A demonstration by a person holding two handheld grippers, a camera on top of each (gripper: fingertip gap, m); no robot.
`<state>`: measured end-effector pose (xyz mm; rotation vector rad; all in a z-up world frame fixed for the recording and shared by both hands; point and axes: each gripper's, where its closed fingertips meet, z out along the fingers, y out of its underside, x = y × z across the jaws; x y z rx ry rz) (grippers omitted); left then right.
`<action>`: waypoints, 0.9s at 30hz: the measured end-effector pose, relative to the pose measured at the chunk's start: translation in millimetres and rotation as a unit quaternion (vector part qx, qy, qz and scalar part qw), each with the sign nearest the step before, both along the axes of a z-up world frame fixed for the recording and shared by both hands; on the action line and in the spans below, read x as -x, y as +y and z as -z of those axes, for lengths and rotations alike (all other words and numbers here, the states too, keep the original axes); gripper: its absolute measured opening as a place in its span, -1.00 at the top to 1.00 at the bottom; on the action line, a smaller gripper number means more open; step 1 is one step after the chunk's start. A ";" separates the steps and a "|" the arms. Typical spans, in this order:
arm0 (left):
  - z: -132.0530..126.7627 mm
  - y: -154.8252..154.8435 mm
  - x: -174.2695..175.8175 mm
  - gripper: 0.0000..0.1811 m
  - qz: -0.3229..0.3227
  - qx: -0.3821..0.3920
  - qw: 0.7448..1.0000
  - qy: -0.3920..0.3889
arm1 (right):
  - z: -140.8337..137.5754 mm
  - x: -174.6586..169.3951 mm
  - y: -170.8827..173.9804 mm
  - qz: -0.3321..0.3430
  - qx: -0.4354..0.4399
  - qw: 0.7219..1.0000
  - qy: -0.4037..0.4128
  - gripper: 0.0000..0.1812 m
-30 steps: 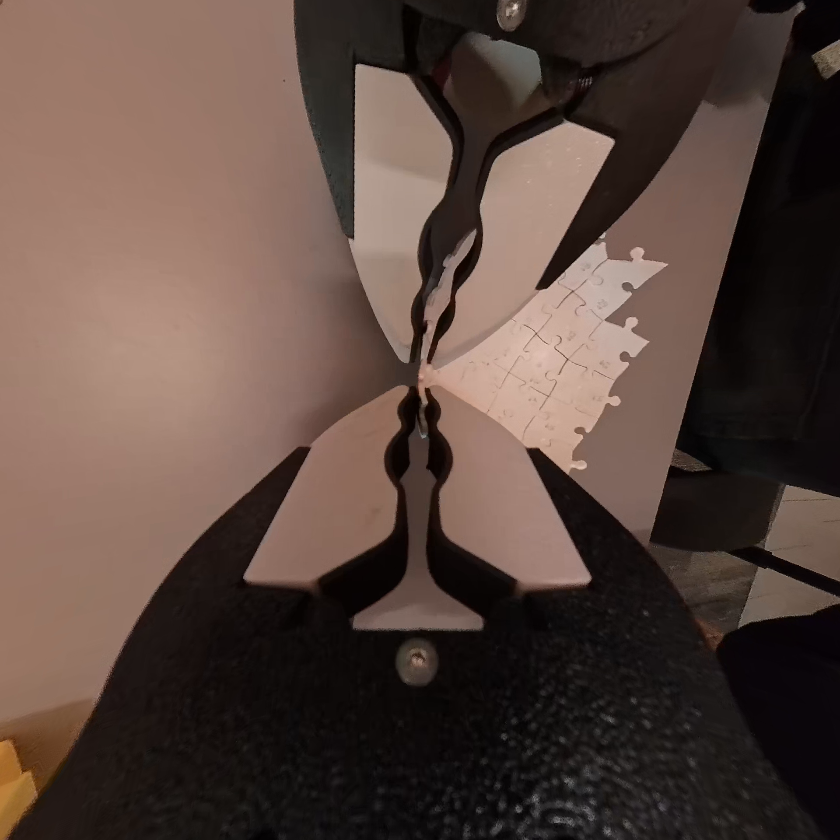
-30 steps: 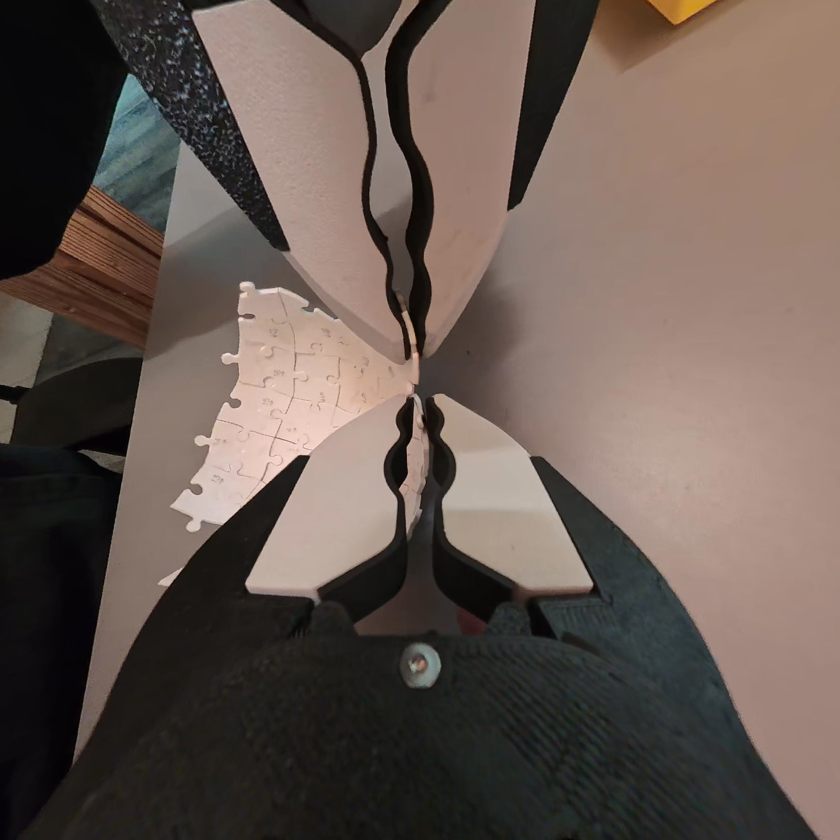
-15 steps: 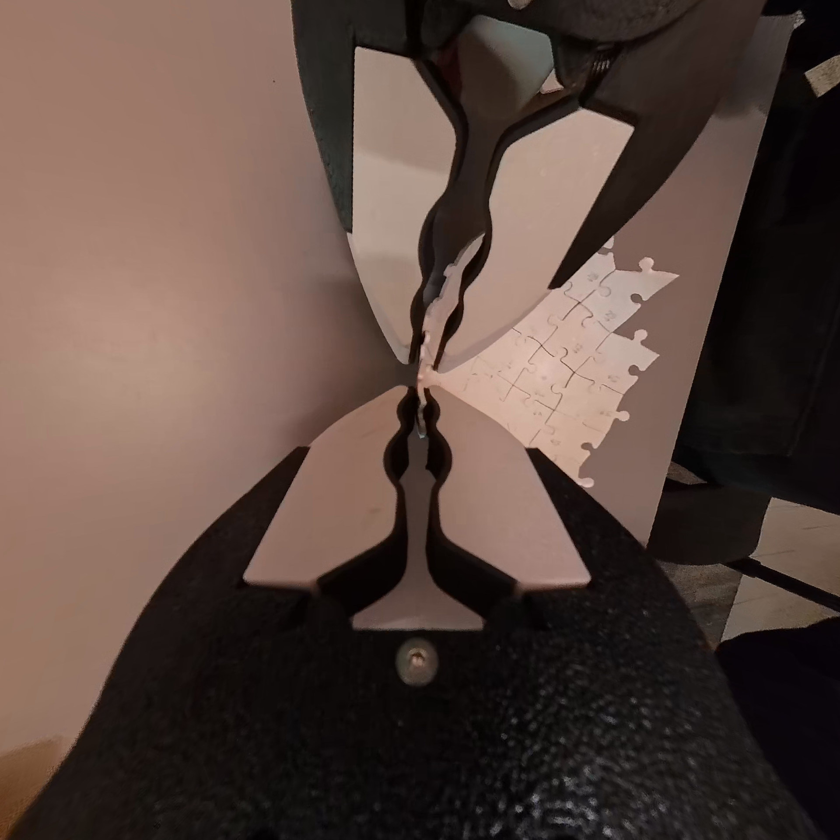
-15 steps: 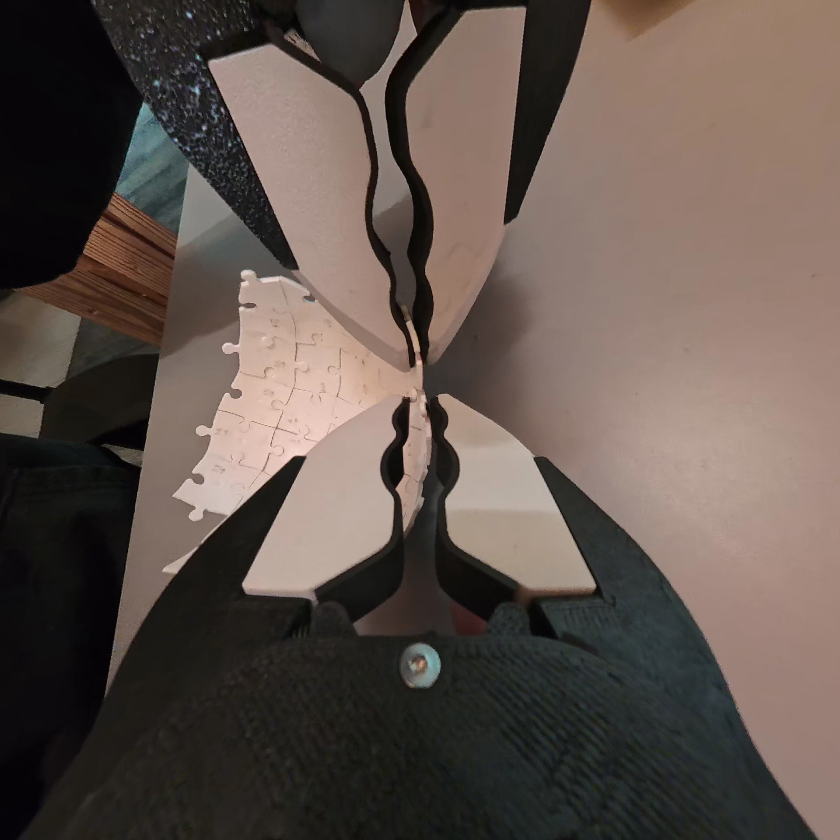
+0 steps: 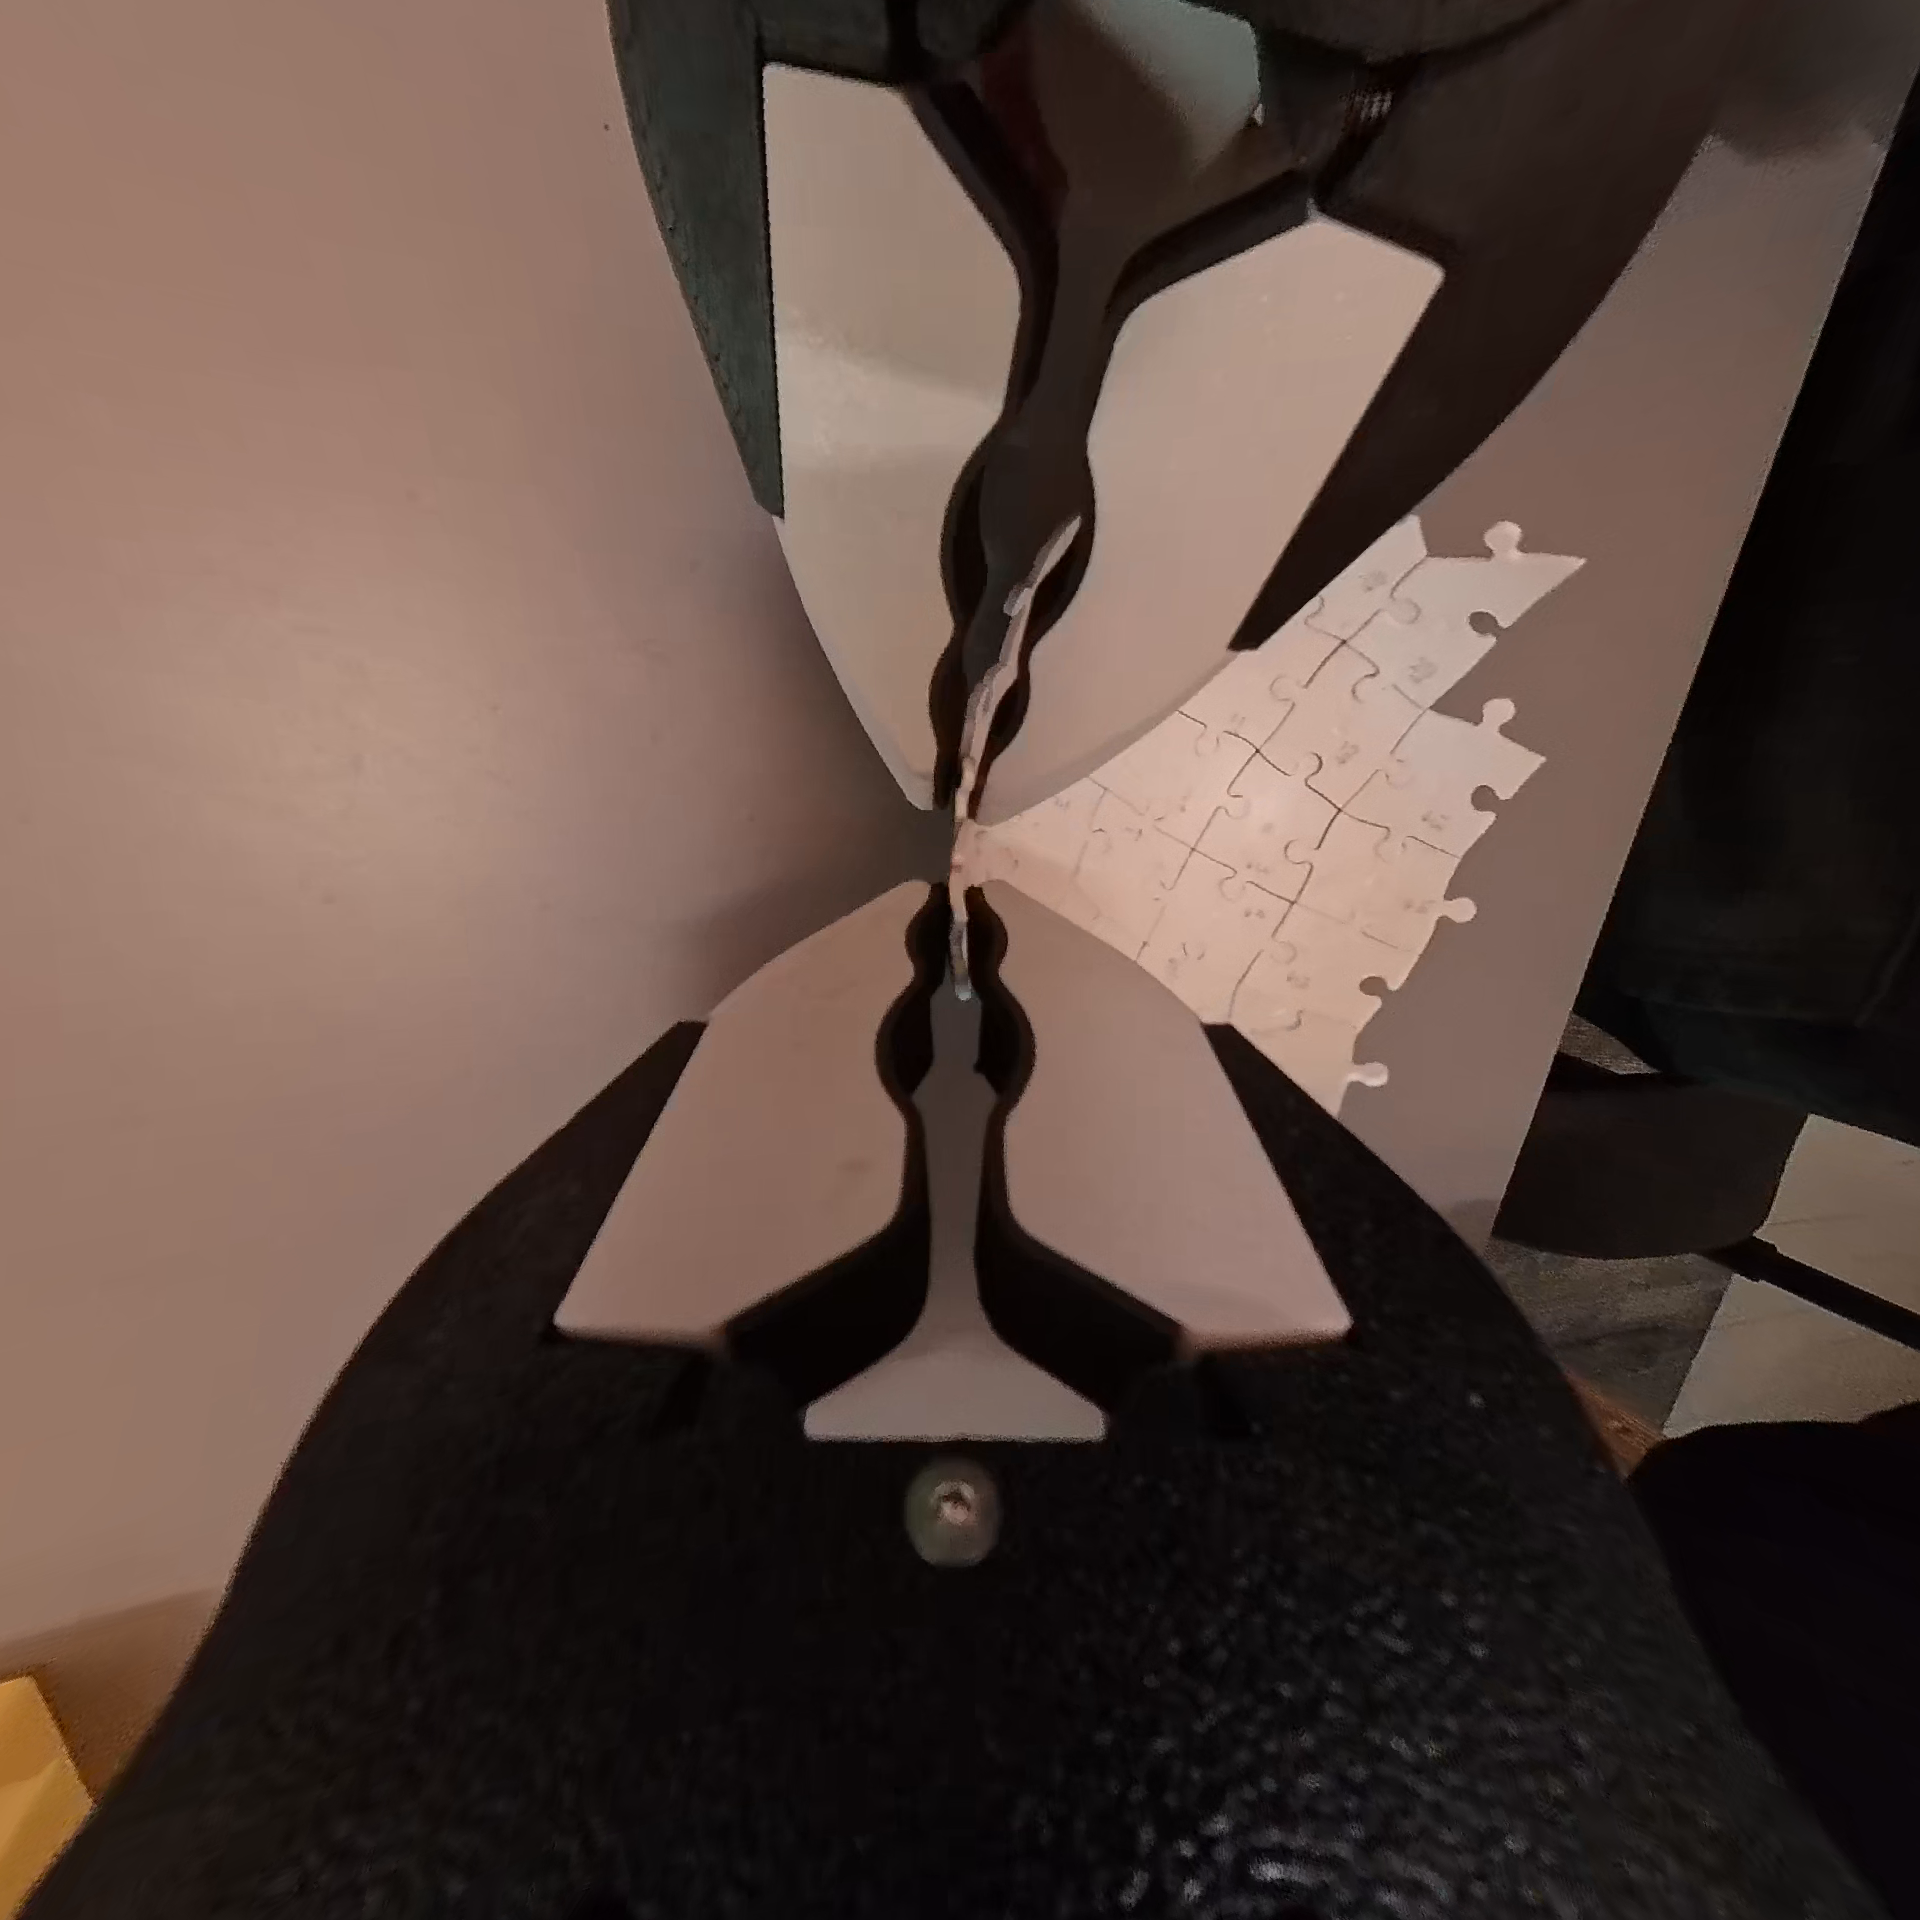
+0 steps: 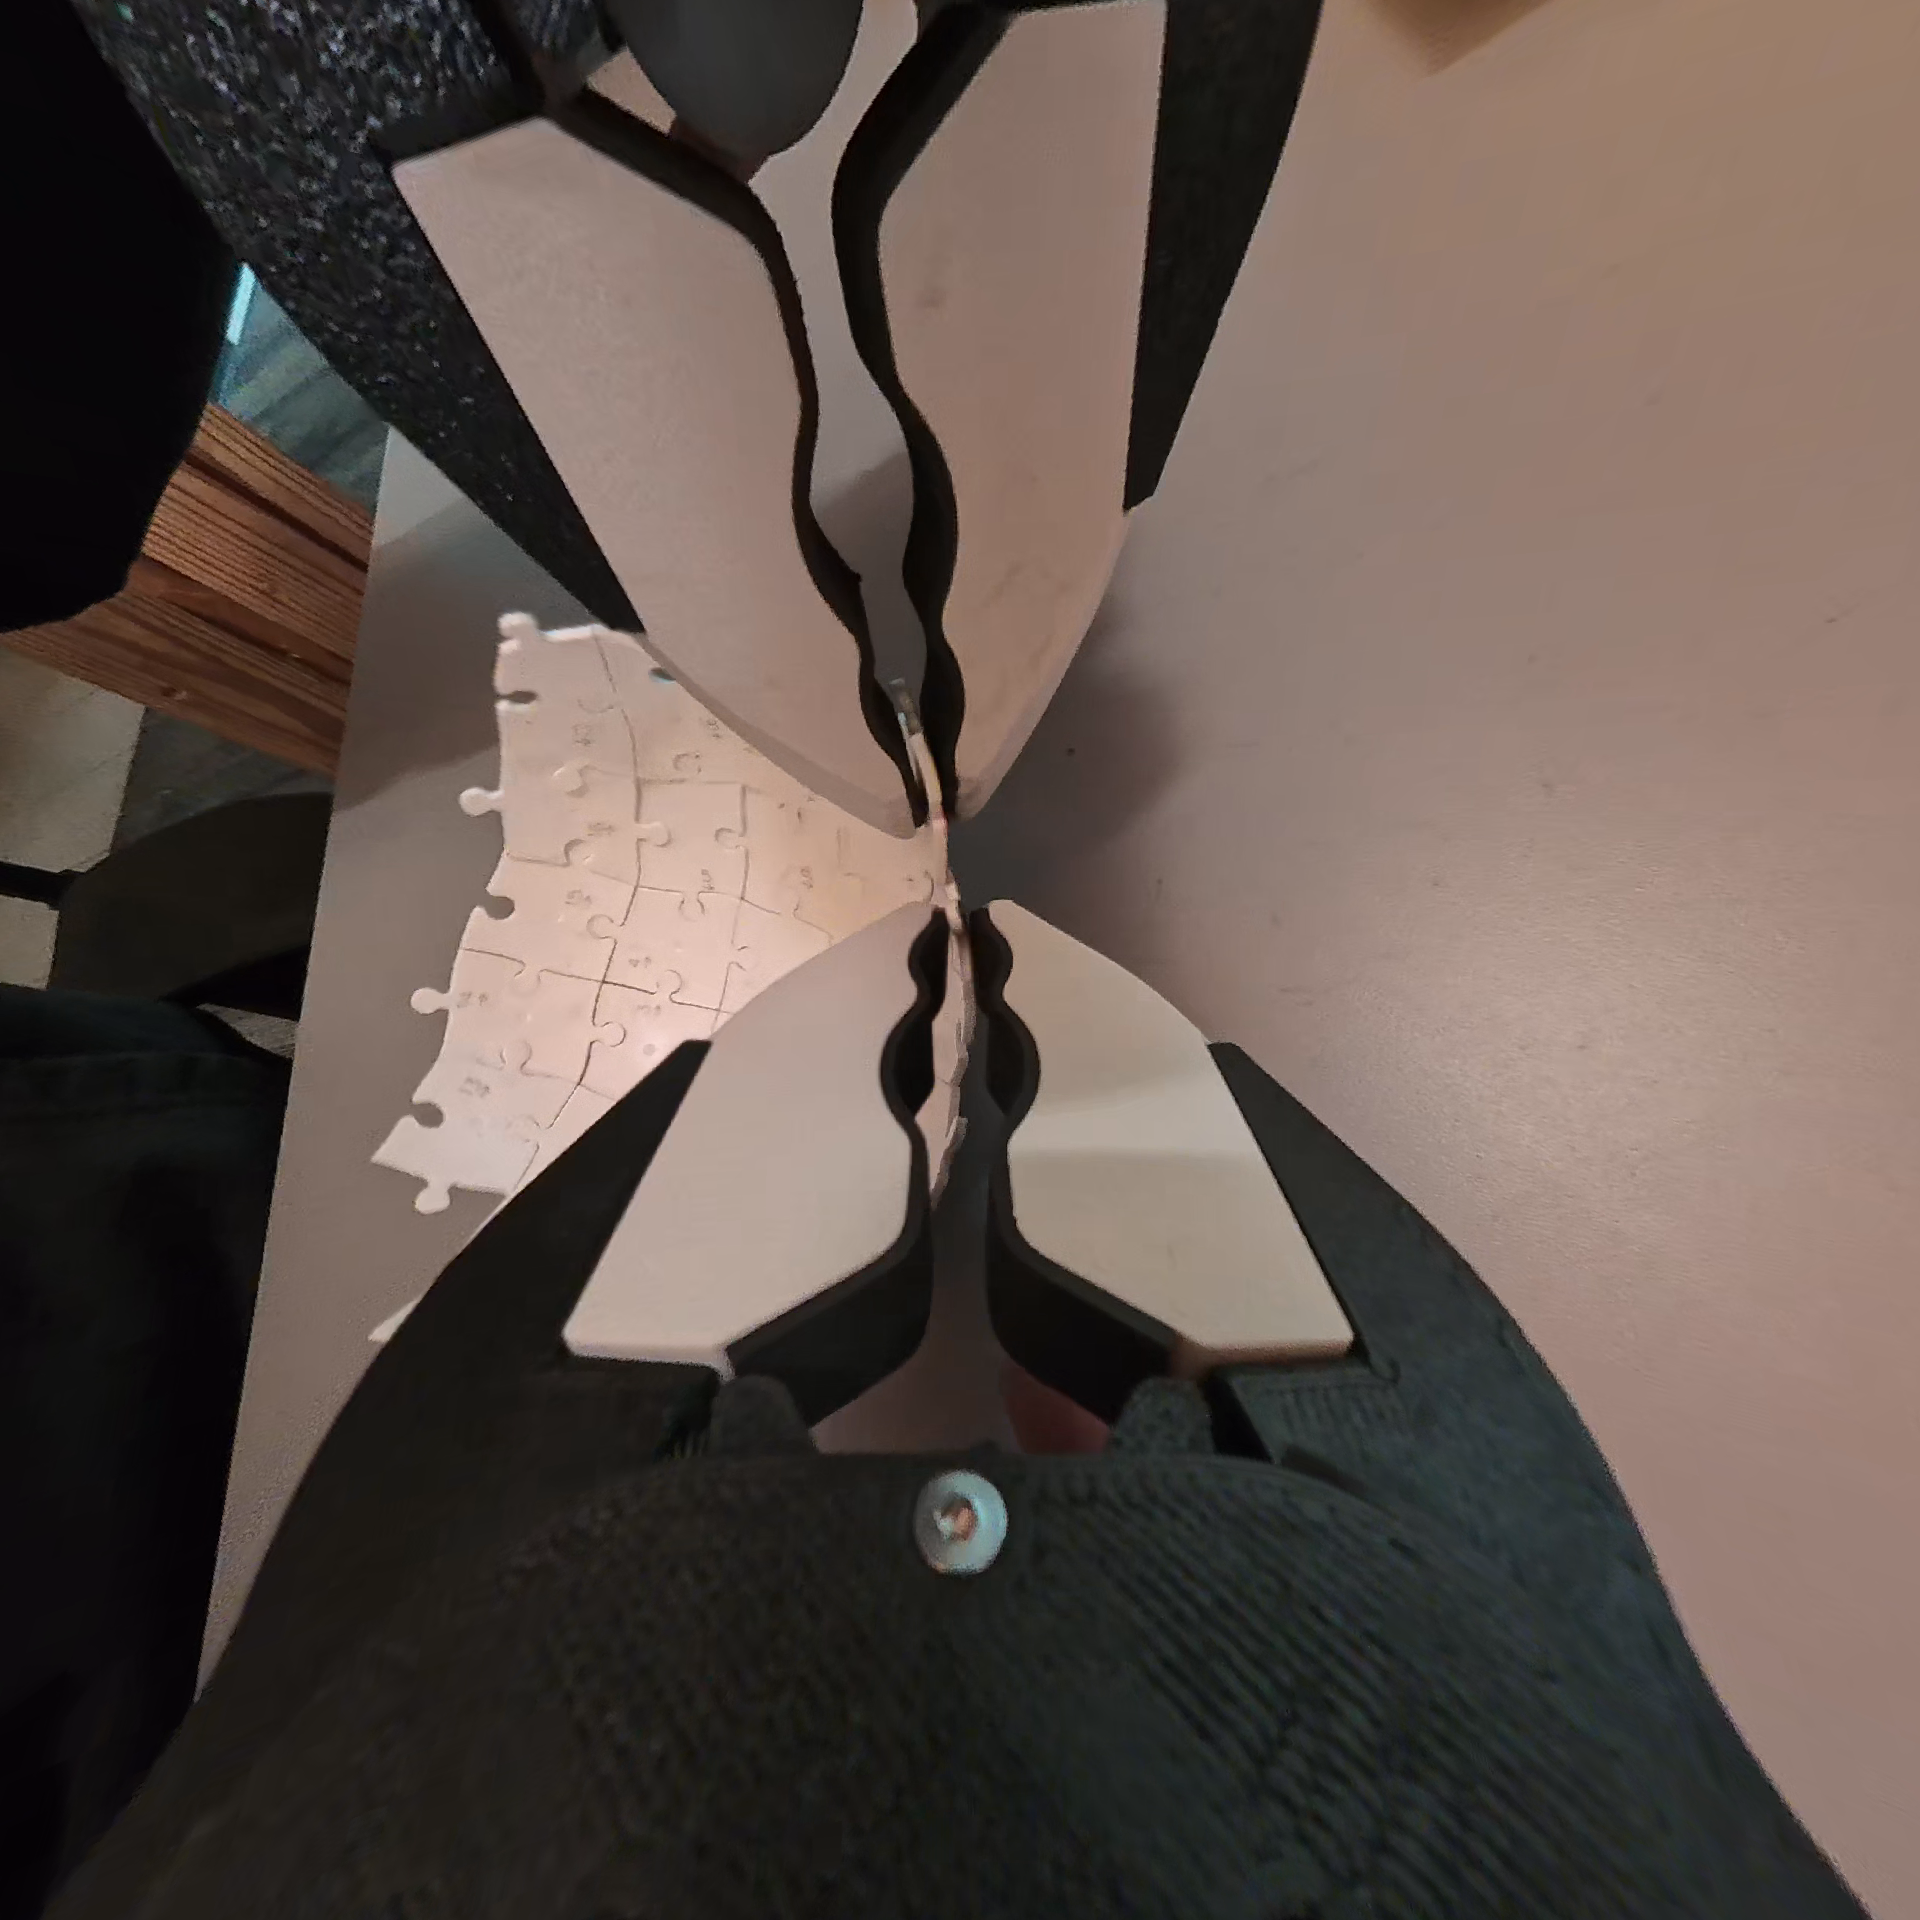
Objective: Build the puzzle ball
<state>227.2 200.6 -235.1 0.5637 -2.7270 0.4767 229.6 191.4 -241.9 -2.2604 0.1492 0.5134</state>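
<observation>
The left tongs (image 5: 961,914) and the right tongs (image 6: 961,920) meet tip to tip above the pale worktop (image 5: 364,623), each pressed together on an edge of the white puzzle sheet (image 5: 1299,831), a curved fan of joined pieces that spreads out to one side of the meeting point and hangs clear of the worktop. In the left wrist view a thin sliver of the sheet shows edge-on between the left tongs' dark pads, and the right tongs come down from the top of the picture with more of the sheet's knobbed edge caught between theirs. In the right wrist view the sheet (image 6: 623,914) fans to the left, over the worktop's (image 6: 1507,727) near edge. Against the pictures of a second ago the grip has not altered: both tongs stay clamped at the same point. The opposing tongs have tilted slightly in each view, so that the sheet's far corner sits a little farther out, and a yellow object (image 5: 31,1756) shows again at the lower left corner of the left wrist view.
</observation>
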 end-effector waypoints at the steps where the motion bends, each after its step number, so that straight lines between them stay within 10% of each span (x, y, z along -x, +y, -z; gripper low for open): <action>1: -0.1 0.4 0.3 0.97 0.001 -0.002 1.000 0.002 | -1.0 0.6 0.0 -0.001 -0.003 1.000 0.002 0.96; 27: 5.0 2.0 -7.8 0.87 -0.045 -0.042 0.996 -0.057 | -0.9 -1.3 -4.4 0.027 0.007 1.000 -0.002 0.96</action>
